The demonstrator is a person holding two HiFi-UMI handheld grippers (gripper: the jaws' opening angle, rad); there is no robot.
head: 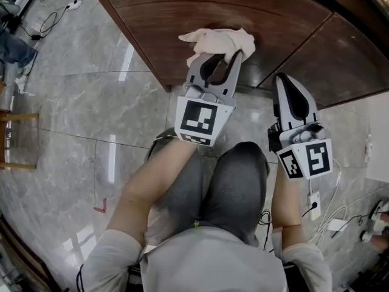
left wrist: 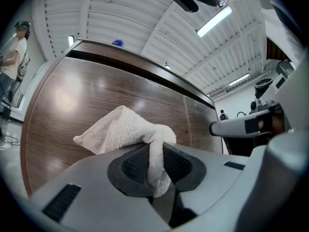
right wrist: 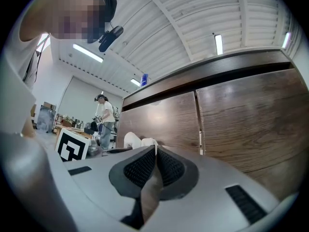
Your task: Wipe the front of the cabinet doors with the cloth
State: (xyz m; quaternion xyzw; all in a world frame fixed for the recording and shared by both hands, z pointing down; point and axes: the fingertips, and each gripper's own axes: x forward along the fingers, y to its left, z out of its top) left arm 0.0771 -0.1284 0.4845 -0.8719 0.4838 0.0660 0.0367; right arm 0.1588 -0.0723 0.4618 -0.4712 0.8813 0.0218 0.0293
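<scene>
White cloth (head: 217, 41), pinched in my left gripper (left wrist: 155, 166), lies against the left cabinet door (head: 200, 5); my right gripper (right wrist: 155, 166) is pressed together, empty.

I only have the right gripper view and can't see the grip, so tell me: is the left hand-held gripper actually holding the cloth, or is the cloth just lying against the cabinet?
Observer: It is holding it. In the left gripper view, the left hand-held gripper has its jaws shut on a fold of the cloth.
Operator: Which door is the cloth on?
Observer: The head view shows it bunched against the cabinet door left of the seam.
Operator: Where is my right one?
Observer: In the head view, the right hand-held gripper points near the foot of that seam, apart from the cloth.
</scene>
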